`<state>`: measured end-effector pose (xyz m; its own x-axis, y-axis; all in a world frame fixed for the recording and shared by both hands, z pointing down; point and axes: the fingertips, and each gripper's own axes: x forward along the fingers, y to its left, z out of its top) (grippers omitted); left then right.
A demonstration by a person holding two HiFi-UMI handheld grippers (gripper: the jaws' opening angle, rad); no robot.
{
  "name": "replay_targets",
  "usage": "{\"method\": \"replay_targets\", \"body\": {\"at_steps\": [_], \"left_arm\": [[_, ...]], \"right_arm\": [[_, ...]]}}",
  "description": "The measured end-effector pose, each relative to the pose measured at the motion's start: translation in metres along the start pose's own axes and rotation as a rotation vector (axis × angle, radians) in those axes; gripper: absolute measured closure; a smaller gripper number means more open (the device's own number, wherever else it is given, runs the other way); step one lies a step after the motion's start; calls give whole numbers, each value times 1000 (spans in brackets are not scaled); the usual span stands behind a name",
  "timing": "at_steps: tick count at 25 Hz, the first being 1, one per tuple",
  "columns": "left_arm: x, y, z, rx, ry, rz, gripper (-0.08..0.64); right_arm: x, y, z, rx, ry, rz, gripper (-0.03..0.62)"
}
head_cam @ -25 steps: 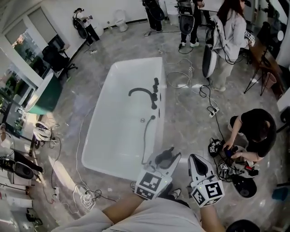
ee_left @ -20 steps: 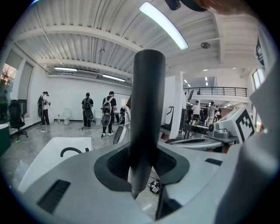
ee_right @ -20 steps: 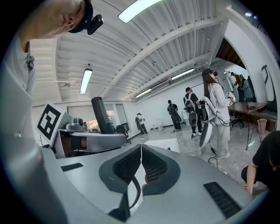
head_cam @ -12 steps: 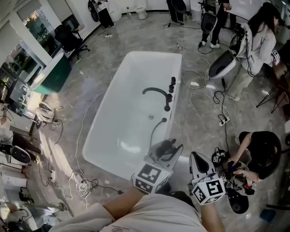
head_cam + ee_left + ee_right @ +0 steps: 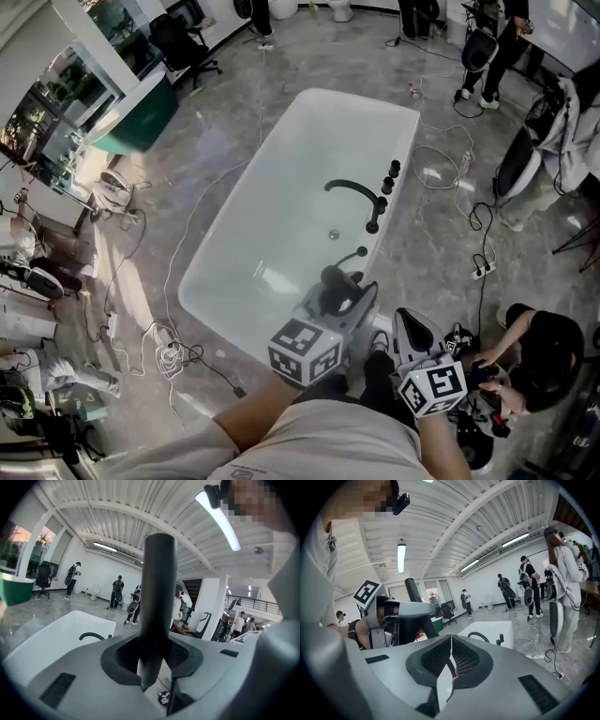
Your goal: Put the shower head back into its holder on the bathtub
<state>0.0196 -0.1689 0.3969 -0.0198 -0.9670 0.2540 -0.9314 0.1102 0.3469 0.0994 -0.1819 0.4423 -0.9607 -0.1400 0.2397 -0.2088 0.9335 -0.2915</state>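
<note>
The left gripper [image 5: 347, 293] grasps the black shower head [image 5: 158, 606]: its jaws stand wide apart with the round handle clamped between them, and in the left gripper view the handle rises upright out of the pads. In the head view the shower head sits just over the near right corner of the white bathtub [image 5: 281, 141]. A thin dark hose [image 5: 349, 260] curves from it to the tub's right rim. Further along that rim stand the curved faucet [image 5: 354, 190] and a row of black fittings [image 5: 386, 182]. One of them is presumably the holder, but which one I cannot tell. The right gripper [image 5: 407, 323] is clenched shut with nothing in it, near the person's body and to the right of the left one.

The handle looks stiff, smooth and fairly light, so it may turn or slide in the pads. The straight middle of the handle seems the best place to hold. The hose is limp and will likely pull sideways as the head travels. The lower end should stay free to drop into the holder.
</note>
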Motion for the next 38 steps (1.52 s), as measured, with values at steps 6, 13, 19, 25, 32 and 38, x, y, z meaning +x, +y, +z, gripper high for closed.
{"method": "replay_targets", "body": {"at_steps": [6,13,19,25,32,38], "left_arm": [[11,38,32,-224,-104,51,443],[11,71,52,-346,-208,154,443],[-14,100,65,-445,-277,154,443],[-36,116,79,-515,-326,108,443],[-50,129,103,-649,-412,33,443],[-58,140,119,-768,-486,-16,443]], "right_arm": [[39,-16,6,-46,53,144,576],[75,-28,9,-65,97,280,575],[96,-2,-7,-88,131,297,575],[110,17,-25,-116,149,265,575],[120,8,-41,-98,154,216,575],[127,3,-48,-102,155,179,575]]}}
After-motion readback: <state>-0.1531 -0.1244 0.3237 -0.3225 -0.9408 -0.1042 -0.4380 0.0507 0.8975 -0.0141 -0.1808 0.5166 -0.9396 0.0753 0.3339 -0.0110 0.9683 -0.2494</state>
